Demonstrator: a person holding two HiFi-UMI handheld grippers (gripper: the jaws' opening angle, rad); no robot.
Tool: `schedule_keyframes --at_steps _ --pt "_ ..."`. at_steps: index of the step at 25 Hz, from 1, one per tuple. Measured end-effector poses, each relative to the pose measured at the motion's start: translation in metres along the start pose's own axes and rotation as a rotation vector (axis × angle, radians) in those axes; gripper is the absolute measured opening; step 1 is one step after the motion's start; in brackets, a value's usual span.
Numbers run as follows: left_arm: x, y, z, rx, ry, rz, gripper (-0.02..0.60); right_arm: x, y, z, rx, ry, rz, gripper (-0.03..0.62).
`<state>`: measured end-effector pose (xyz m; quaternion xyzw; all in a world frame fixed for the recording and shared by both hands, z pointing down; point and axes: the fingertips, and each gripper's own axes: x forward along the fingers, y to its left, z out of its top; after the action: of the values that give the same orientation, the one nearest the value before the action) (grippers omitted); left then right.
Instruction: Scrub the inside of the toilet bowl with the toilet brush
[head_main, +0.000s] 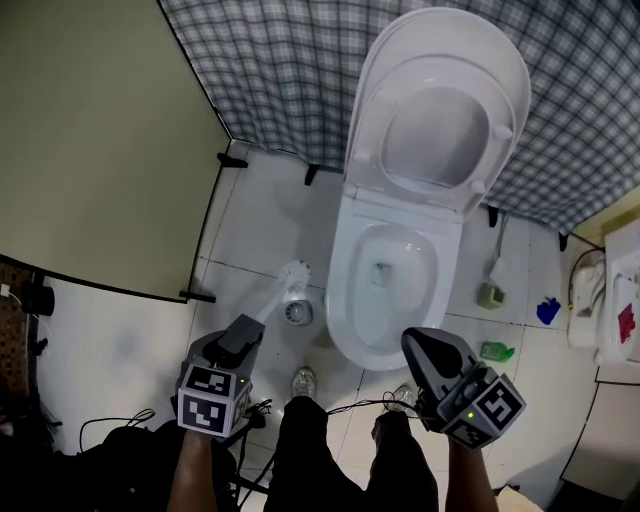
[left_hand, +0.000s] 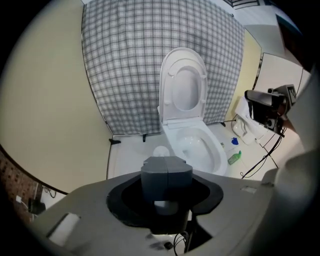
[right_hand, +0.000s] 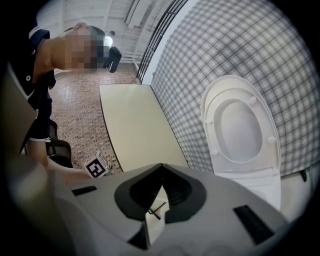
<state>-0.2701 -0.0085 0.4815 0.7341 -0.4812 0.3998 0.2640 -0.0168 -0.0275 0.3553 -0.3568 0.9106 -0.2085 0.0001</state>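
- The left tongs pinch the handle of the white plastic toilet brush; its long axis runs forward and rightward.
- The white ceramic toilet bowl lies just right of the bristles.
- The right tongs are pressed together, empty, beside the bowl's rim.

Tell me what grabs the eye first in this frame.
A white porcelain toilet stands in the middle, lid and seat raised against a grey checked curtain. The left gripper is shut on a white-bristled toilet brush, its head above the pale floor left of the toilet, not in it; the right gripper is shut and empty.
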Motion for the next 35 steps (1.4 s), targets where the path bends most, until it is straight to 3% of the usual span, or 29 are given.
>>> schedule_keyframes --at_steps 6,11,18,28,35 --pt "0.061 0.017 -0.072 -0.095 0.096 -0.01 0.179 0.01 0.005 -0.034 0.037 0.036 -0.004 0.0" --pt "0.122 0.024 -0.122 -0.077 0.194 -0.01 0.179 0.031 0.009 -0.066 0.059 0.055 -0.004 0.0" --pt "0.189 0.024 -0.184 -0.104 0.308 -0.035 0.179 0.047 0.014 -0.072 0.052 0.036 0.006 0.0" --pt "0.234 0.028 -0.194 -0.105 0.362 -0.033 0.179 0.051 -0.012 -0.095 0.036 0.072 -0.016 0.0" --pt "0.261 0.025 -0.181 -0.085 0.378 -0.052 0.179 0.051 -0.029 -0.095 0.024 0.074 -0.026 0.0"
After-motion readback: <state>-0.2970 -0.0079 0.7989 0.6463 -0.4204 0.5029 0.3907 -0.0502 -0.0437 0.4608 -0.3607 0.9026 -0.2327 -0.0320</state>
